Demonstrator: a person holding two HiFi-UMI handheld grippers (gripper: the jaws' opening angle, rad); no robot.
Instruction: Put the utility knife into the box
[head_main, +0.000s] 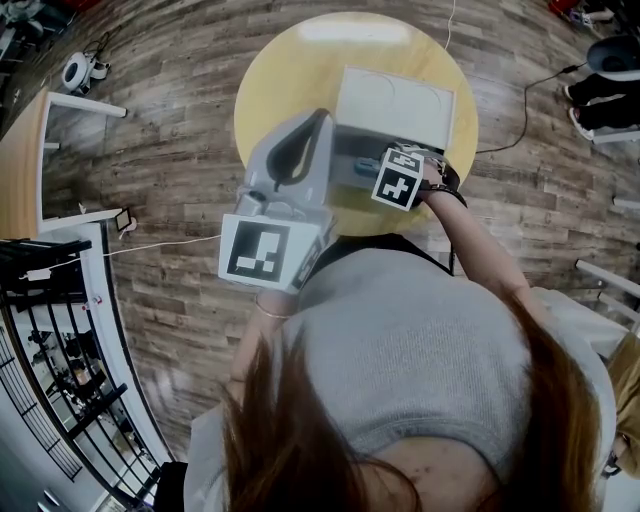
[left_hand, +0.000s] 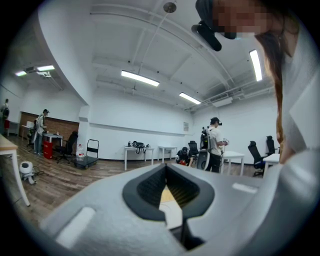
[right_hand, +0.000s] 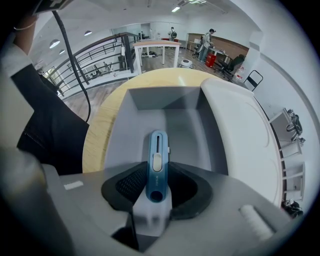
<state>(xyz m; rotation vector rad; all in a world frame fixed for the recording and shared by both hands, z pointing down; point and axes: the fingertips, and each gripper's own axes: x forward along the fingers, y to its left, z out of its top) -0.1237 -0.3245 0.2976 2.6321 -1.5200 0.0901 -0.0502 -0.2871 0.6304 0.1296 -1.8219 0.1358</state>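
Observation:
A blue utility knife (right_hand: 157, 160) with a white slider stands between the jaws of my right gripper (right_hand: 156, 167), which is shut on it. The gripper points steeply down, and the knife's front end hangs over the inside of the open grey box (right_hand: 165, 97). The box's white lid (right_hand: 245, 135) lies folded back to the right. In the head view the right gripper (head_main: 372, 166) sits over the box (head_main: 352, 148) on the round yellow table (head_main: 285, 60). My left gripper (head_main: 322, 118) is held level above the table's near left, its tips together with nothing between them (left_hand: 166, 167).
The table stands on a wood-plank floor (head_main: 180, 200). A black cable (head_main: 520, 110) runs off to the right. A railing (head_main: 60, 330) and a white-legged table (head_main: 25, 160) are at the left. Other people stand at tables (left_hand: 215, 145) far across the room.

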